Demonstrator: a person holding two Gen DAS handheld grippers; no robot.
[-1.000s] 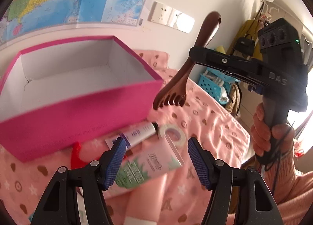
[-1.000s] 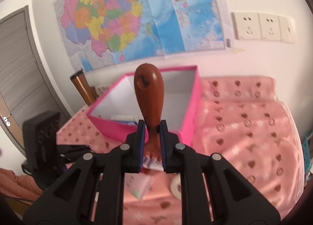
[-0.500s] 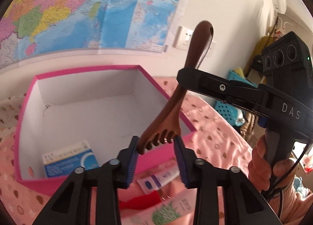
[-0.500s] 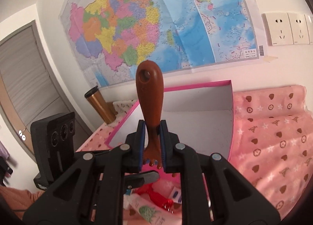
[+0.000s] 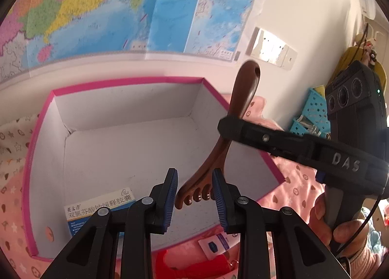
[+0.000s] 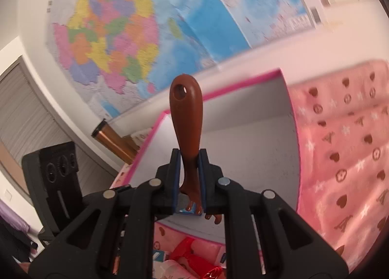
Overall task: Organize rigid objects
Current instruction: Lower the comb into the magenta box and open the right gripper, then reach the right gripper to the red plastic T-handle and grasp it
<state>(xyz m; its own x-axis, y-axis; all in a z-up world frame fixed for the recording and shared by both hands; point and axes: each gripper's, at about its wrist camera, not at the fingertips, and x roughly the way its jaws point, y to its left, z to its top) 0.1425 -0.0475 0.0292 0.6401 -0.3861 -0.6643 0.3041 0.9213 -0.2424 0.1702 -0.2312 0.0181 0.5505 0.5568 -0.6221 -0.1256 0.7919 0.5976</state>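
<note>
Items in front of the pink box (image 5: 34, 181), a red object (image 5: 194, 264) and small packets, are cut off by the claws. Right claw (image 6: 189, 177) grips a brown wooden comb (image 6: 187, 118) by its neck, above the box. Left claw (image 5: 194, 194) is open, flanking the comb's teeth. Inside the box lies a medicine carton (image 5: 97, 208).
</note>
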